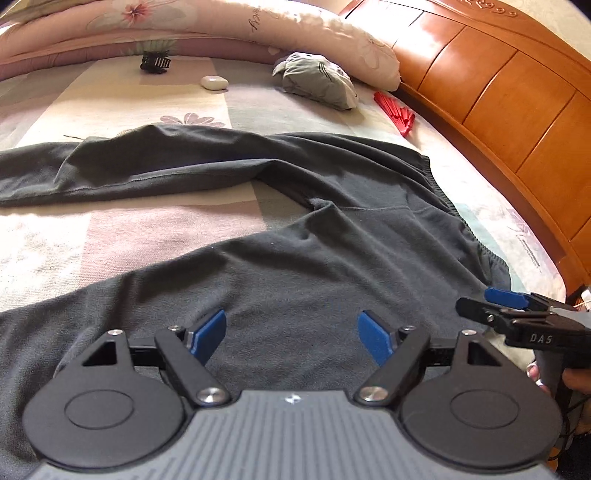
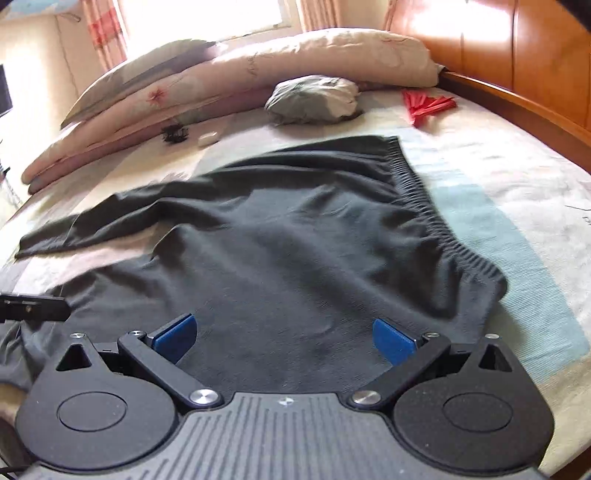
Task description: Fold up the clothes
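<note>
Dark grey sweatpants (image 1: 295, 240) lie spread on the bed, legs running off to the left and the ribbed waistband (image 1: 454, 214) at the right. My left gripper (image 1: 293, 332) hovers open over the nearer leg with nothing between its blue pads. At the right edge of the left wrist view, my right gripper (image 1: 474, 300) is held by a hand near the waistband corner. In the right wrist view the sweatpants (image 2: 295, 229) fill the middle, and my right gripper (image 2: 282, 334) stands open above the cloth below the waistband (image 2: 424, 199). A black finger (image 2: 37, 310) of the left gripper shows at the left.
A folded floral quilt (image 1: 221, 26) lies along the far side of the bed. Near it are a grey plush cushion (image 1: 317, 79), a red folding fan (image 1: 393, 112), a white case (image 1: 213, 82) and a black hair clip (image 1: 155, 62). A wooden headboard (image 1: 498, 92) borders the right.
</note>
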Demonstrator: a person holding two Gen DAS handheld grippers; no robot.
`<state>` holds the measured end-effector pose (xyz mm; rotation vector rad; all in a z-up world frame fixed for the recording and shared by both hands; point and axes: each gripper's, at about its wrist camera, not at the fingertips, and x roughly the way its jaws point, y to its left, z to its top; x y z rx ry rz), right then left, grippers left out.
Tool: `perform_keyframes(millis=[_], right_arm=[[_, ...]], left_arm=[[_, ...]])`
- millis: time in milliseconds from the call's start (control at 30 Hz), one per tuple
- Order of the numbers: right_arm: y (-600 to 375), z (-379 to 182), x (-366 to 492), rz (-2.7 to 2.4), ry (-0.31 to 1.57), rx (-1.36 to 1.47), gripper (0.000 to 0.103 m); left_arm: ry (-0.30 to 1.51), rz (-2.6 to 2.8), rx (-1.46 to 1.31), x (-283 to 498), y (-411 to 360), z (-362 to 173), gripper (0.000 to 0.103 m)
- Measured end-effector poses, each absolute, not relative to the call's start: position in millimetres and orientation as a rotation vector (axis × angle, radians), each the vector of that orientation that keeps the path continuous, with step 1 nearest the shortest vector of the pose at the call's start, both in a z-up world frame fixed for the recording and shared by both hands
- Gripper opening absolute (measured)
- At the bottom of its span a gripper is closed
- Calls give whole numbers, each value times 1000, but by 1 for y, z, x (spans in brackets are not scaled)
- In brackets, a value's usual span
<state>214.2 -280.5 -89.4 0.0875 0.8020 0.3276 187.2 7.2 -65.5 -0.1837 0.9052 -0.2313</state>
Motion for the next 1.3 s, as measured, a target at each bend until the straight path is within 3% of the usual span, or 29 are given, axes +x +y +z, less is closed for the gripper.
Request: perform_keyframes(millis=[167,333,533,1300], right_arm=[[-260,-105,200,322,787,-66,103],[-264,-103,201,309,803,-37,103],[-261,-104,200,291,800,-49,103],[-256,-106,204,245,800,-40,103]], left_arm=[[964,-225,-143,169,20,-80,79],[889,-235,-125,143,42,-59,80],[982,-138,-158,130,68,-83,82],[967,61,-168,93,190,-77,90]])
